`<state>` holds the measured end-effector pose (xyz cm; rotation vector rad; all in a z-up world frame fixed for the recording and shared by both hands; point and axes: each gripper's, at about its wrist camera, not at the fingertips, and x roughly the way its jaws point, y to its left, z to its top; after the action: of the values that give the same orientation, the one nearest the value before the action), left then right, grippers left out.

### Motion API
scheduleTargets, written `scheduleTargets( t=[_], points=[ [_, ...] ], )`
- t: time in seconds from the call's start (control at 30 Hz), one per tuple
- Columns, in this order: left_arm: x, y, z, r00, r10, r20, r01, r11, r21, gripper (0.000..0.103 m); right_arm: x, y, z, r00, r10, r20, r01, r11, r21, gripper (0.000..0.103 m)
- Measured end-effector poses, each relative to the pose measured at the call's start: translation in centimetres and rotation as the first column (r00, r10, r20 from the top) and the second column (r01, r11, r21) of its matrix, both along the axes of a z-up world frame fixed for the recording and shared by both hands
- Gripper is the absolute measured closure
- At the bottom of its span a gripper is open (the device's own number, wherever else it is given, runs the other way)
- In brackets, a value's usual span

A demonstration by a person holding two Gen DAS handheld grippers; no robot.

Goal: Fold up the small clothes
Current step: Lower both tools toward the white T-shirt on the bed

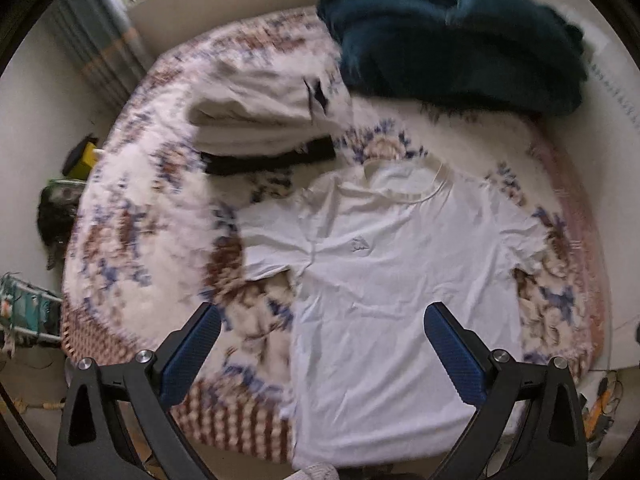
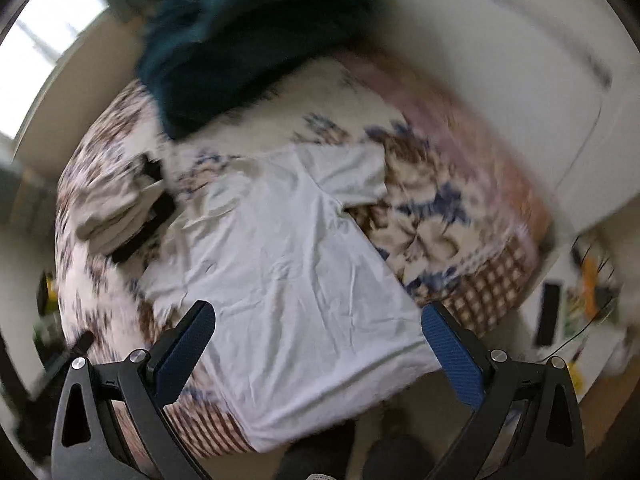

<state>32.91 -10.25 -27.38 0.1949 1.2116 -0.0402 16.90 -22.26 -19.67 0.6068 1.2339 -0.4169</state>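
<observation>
White T-shirt (image 1: pixel 392 280) lay flat, unfolded, on bed (image 1: pixel 132 240), collar toward 12 o'clock. My left gripper (image 1: pixel 322 330) and right gripper (image 2: pixel 318 326) hung wide open, empty. Step: first fold pending; next, pinch sleeve edges.

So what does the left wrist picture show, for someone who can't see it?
A white T-shirt lies spread flat on a flowery bedspread, with the open left gripper above its lower half. Behind sit folded pale clothes and a dark teal blanket.
</observation>
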Motion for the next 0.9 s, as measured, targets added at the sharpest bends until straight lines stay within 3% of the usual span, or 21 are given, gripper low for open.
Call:
scheduleTargets(
  t=[0.07,0.1,0.23,0.33,0.43,0.57,0.73,0.77,0.83,0.9],
  points=[
    [2.3,-0.5,-3.9,0.999,0.004,-0.04,-0.003,1.0,0.022,0.0,2.1,-2.8,-5.4,0.996,-0.089,-0.026,0.09,0.995,0.044,0.0],
    [3.8,-0.7,-7.3,0.997,0.012,-0.07,-0.01,0.999,0.035,0.0,2.8,-4.0,-7.7,0.992,-0.123,-0.027,0.125,0.99,0.066,0.0],
    [7.1,-0.5,-16.3,0.984,0.075,-0.163,-0.068,0.996,0.05,0.0,5.2,-8.8,-18.5,0.957,-0.284,-0.056,0.289,0.947,0.141,0.0],
    [8.9,-0.4,-21.8,0.971,0.129,-0.199,-0.121,0.991,0.053,0.0,6.5,-12.7,-28.4,0.9,-0.425,-0.094,0.435,0.869,0.235,0.0],
    [9.8,-1.1,-25.4,0.964,0.15,-0.218,-0.134,0.987,0.086,0.0,6.8,-14.7,-35.4,0.84,-0.528,-0.123,0.537,0.779,0.325,0.0],
    [9.2,-1.1,-27.7,0.955,0.177,-0.236,-0.159,0.983,0.095,0.0,7.6,-16.6,-40.6,0.796,-0.599,-0.081,0.58,0.718,0.384,0.0],
    [8.4,-0.6,-27.5,0.946,0.214,-0.242,-0.207,0.977,0.055,0.0,8.6,-16.9,-42.1,0.75,-0.661,0.008,0.614,0.701,0.363,0.0],
    [8.3,-0.5,-27.3,0.944,0.222,-0.246,-0.217,0.975,0.047,0.0,8.8,-16.8,-42.1,0.747,-0.665,0.025,0.616,0.705,0.352,0.006],
    [7.8,-0.3,-26.8,0.942,0.229,-0.247,-0.227,0.973,0.037,0.0,9.5,-16.5,-42.0,0.745,-0.666,0.044,0.62,0.714,0.324,0.031],
    [7.2,-0.2,-26.2,0.941,0.231,-0.246,-0.229,0.973,0.038,0.0,10.2,-16.2,-41.8,0.743,-0.667,0.045,0.621,0.713,0.325,0.066]
  ],
)
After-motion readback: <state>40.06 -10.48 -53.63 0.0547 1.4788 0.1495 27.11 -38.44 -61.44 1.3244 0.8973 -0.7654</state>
